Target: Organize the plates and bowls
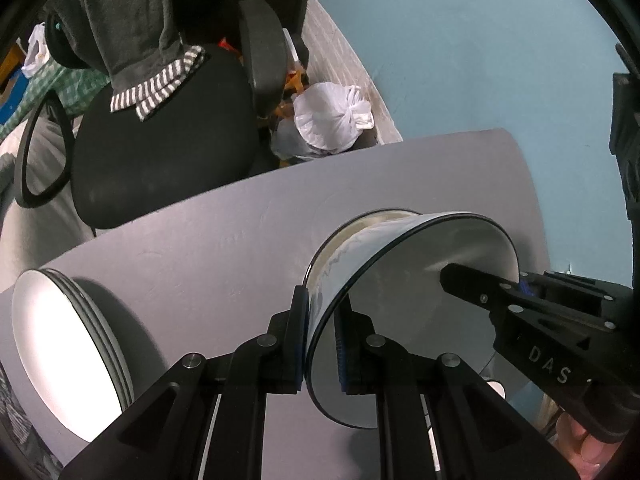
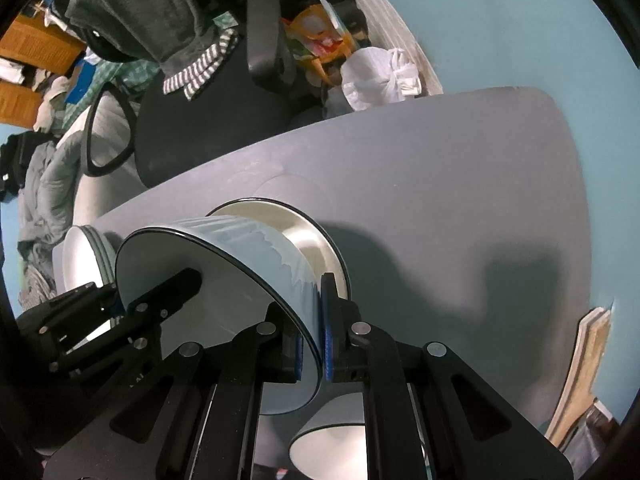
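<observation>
Gripping opposite sides of one rim, both grippers carried a pale blue bowl (image 1: 404, 280) with a dark edge above the grey table (image 1: 200, 256), its mouth turned toward the cameras. The left gripper (image 1: 322, 344) had its pads closed on the bowl's wall on one side, and the right gripper (image 2: 312, 344) pinched the wall on the other, one finger inside and one outside in each case. Just behind the held bowl sat a cream-coloured bowl (image 2: 304, 240), and the blue one appeared partly nested in it or hovering just over it; whether they touched could not be told. A stack of white plates (image 1: 68, 344) lay near the left edge of the table, well apart from the bowls, and a smaller white bowl (image 2: 324, 452) showed under the right gripper. The step in hand looked like stacking the blue bowl into the cream one. The next move would likely call for levelling the bowl, lowering it squarely until it seats, then opening both grippers together so that it does not tip. An office chair (image 1: 160, 140) stood beyond the table.
</observation>
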Tool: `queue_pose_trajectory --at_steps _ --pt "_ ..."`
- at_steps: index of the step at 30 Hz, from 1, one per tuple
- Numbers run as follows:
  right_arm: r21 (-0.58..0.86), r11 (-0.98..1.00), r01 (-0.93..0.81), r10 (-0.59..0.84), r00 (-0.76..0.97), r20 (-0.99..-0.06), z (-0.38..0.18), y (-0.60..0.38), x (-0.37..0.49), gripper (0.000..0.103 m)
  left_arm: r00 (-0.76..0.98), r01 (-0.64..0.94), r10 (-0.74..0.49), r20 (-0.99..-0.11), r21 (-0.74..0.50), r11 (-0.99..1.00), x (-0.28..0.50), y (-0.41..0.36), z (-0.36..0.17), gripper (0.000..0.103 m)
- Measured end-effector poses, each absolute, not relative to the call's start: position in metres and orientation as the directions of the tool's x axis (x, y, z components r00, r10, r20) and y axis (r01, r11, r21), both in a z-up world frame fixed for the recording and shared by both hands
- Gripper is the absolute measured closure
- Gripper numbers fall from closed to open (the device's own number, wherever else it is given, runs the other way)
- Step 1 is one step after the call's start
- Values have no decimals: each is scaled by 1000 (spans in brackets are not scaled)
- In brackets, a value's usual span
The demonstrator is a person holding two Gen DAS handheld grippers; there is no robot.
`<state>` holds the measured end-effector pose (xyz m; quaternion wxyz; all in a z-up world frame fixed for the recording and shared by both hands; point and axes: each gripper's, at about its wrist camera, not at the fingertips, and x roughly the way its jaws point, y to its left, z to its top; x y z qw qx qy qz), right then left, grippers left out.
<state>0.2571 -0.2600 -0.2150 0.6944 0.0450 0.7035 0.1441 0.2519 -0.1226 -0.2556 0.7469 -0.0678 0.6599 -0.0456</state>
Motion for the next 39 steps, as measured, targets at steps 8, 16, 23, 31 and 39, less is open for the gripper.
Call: queue_pose_trajectory --at_steps 8,16,23,31,39 --pt "253 959 -130 249 -47 -967 -215 -262 262 95 98 -21 -126 -987 -129 991 260 -121 -259 91" --pt "210 967 -144 208 -26 -978 -207 -263 270 82 117 -12 -105 -988 -107 994 260 -124 -255 89" --pt "161 975 -156 167 26 -986 -197 -265 268 66 189 -33 -69 -980 -76 997 251 -118 -234 69" --pt "122 974 -193 146 116 -982 -172 -264 260 47 270 -40 -80 -959 -94 995 239 -112 -196 56" --pt "100 972 -213 143 200 -969 -137 -260 251 42 366 -13 -80 -927 -91 996 226 -112 -156 50"
